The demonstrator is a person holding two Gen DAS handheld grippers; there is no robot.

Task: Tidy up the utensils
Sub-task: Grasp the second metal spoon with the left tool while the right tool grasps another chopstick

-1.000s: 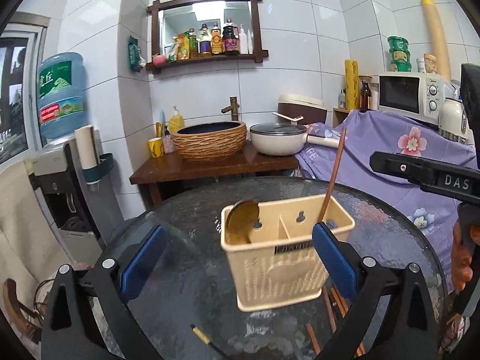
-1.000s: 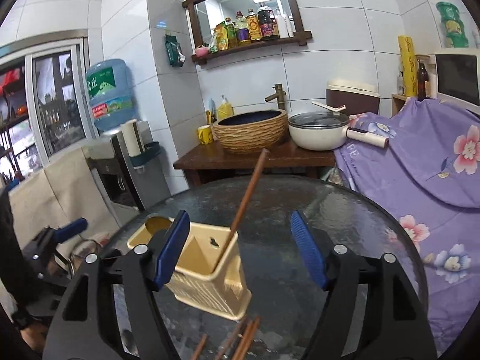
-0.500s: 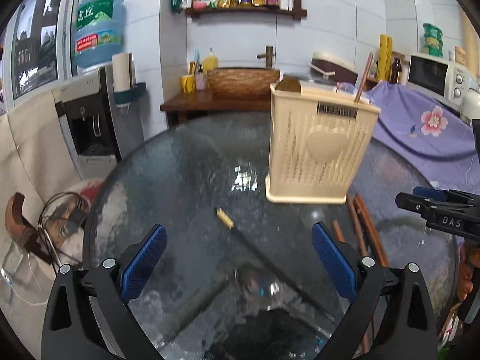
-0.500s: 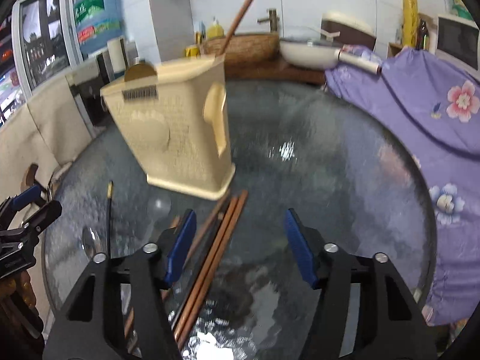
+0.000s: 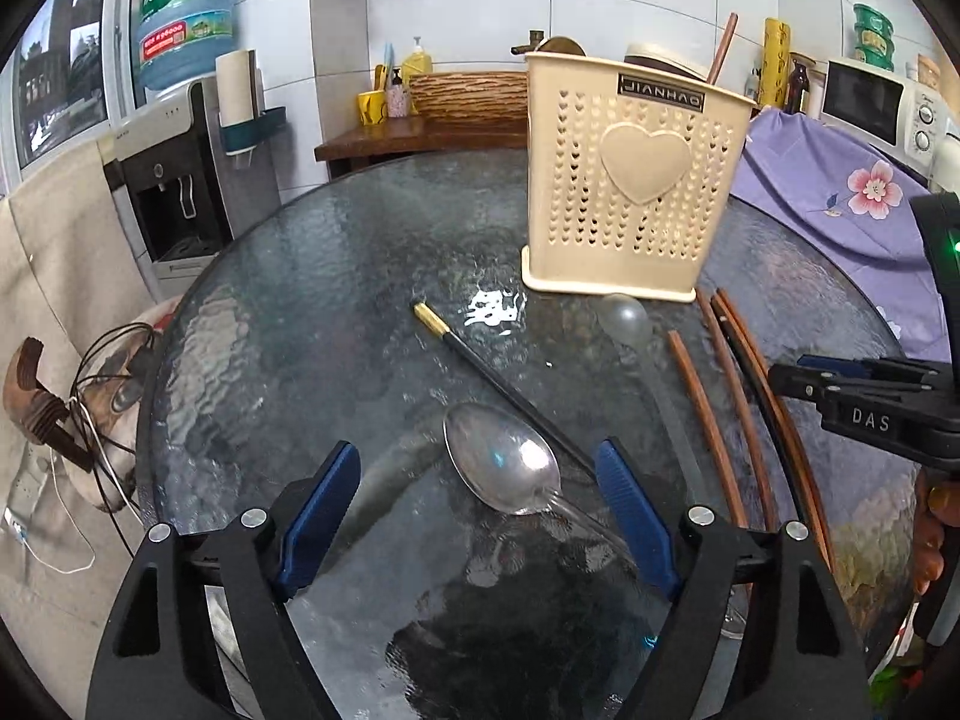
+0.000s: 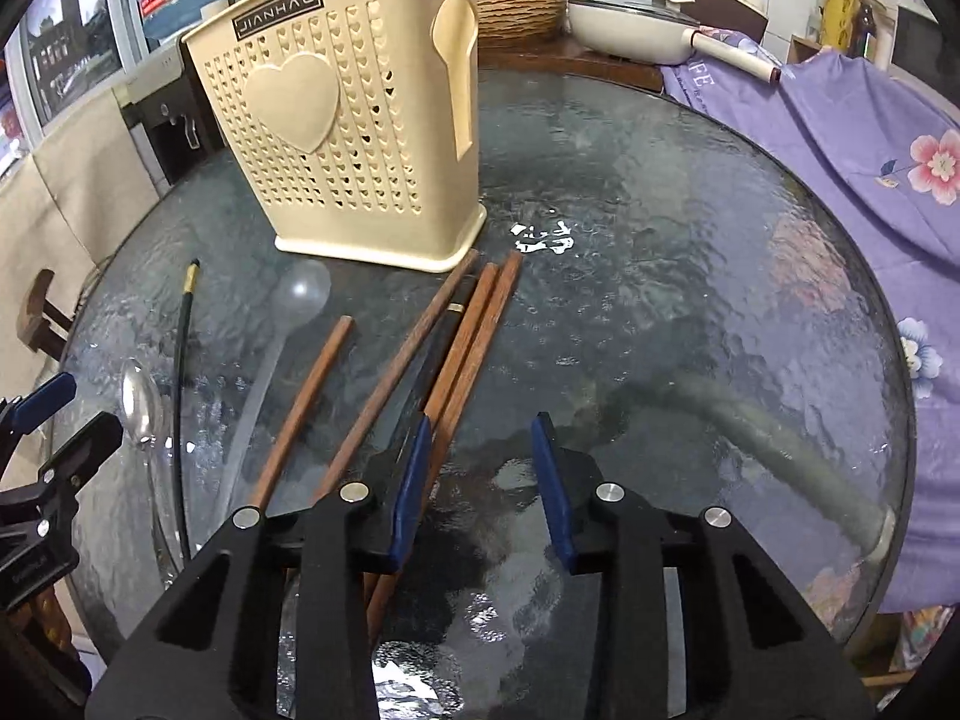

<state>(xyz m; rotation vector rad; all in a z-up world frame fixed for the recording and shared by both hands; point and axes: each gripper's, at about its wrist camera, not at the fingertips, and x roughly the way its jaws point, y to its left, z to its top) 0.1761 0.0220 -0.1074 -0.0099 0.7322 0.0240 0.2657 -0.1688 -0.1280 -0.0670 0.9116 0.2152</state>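
Observation:
A metal spoon [image 5: 501,459] lies on the glass table [image 5: 300,300], its bowl between the blue pads of my left gripper [image 5: 474,468], whose jaws are closing without touching it. A black chopstick [image 5: 498,378] crosses just behind. My right gripper [image 6: 480,429] hovers low over several brown chopsticks [image 6: 474,324]; its jaws are closing, and the rightmost stick runs just inside the left pad, not pinched. A clear plastic spoon [image 6: 300,294] lies beside them. The beige perforated holder [image 6: 342,138] stands upright behind, with a brown chopstick [image 5: 720,48] and a gold spoon inside.
A purple floral cloth [image 6: 870,138] drapes furniture past the table's right rim. A water dispenser [image 5: 180,168] and a wooden side table [image 5: 420,132] with a woven basin stand behind. A white pot [image 6: 630,24] sits there too.
Both grippers have sunk toward the tabletop and tipped downward. Both pairs of jaws have narrowed, the right more. The holder, seen from above before, now rises behind the utensils.

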